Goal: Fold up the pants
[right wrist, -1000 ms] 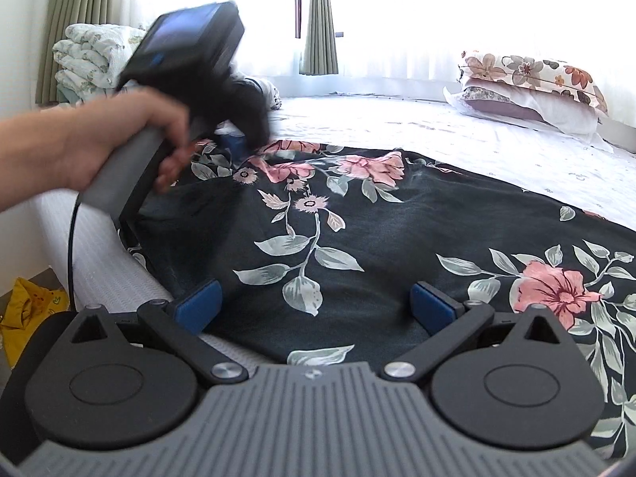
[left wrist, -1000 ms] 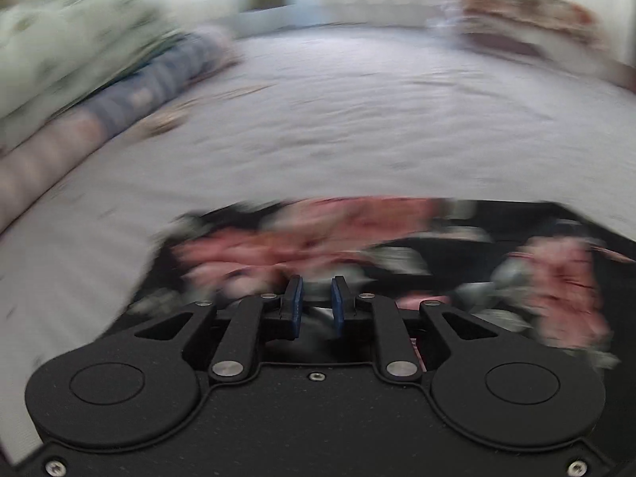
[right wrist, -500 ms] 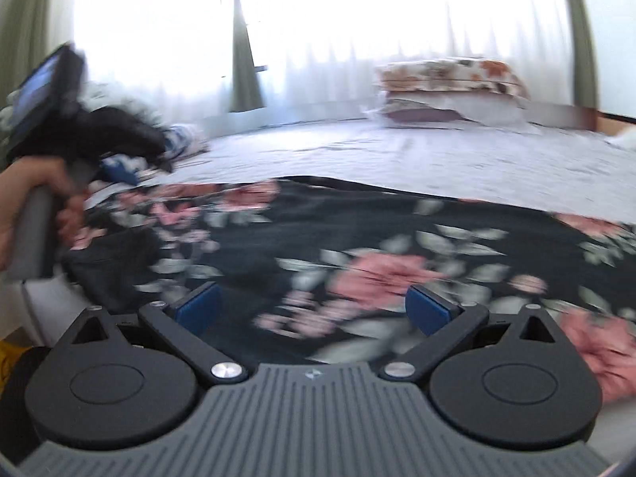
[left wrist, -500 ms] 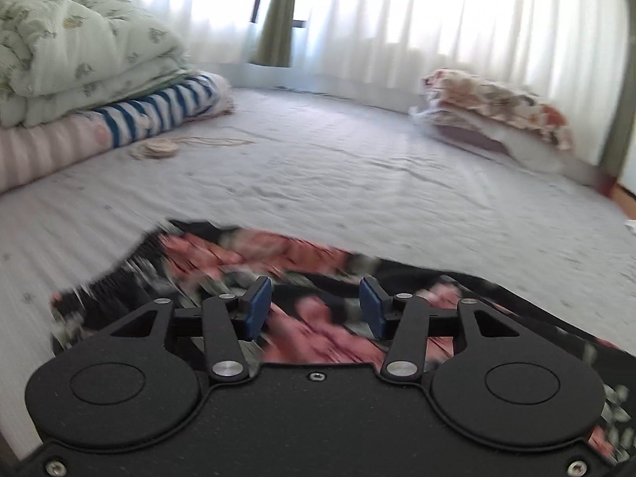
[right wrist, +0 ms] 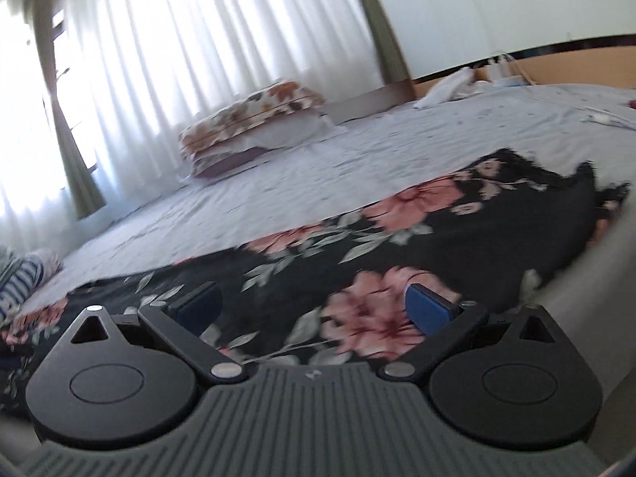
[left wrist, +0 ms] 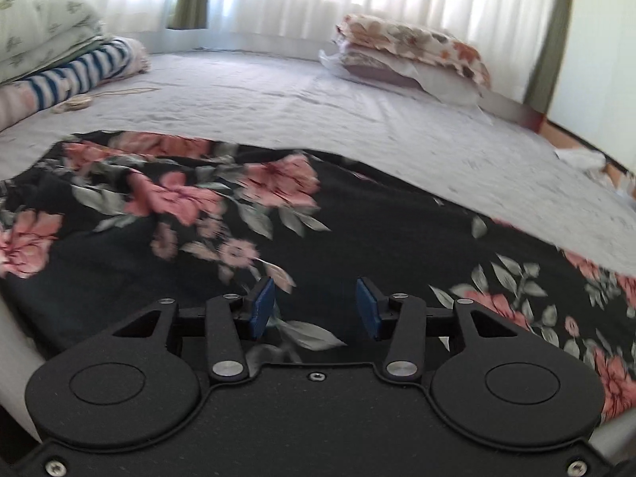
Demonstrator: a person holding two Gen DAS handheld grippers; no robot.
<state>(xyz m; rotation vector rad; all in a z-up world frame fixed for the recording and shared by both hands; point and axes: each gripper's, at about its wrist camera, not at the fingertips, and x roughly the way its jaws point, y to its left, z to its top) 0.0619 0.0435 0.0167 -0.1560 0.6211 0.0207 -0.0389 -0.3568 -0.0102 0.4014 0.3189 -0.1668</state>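
The black pants with pink flowers [left wrist: 357,222] lie spread flat along the near edge of the bed. In the left wrist view my left gripper [left wrist: 315,306] is open and empty, low over the cloth. The pants also show in the right wrist view [right wrist: 457,234], reaching to a ragged end at the right. My right gripper [right wrist: 314,306] is wide open and empty, just above the cloth near the bed's edge.
The grey bedsheet [left wrist: 318,111] stretches behind the pants. Stacked flowered pillows [left wrist: 413,55] lie at the back. Folded quilts and a striped blanket [left wrist: 67,67] are piled at the back left. A coiled cord [left wrist: 75,103] lies near them. Curtains [right wrist: 198,59] hang behind.
My left gripper opened from nearly shut and swung right over the pants. My right gripper swung right toward the far end of the pants; the left hand left its view.
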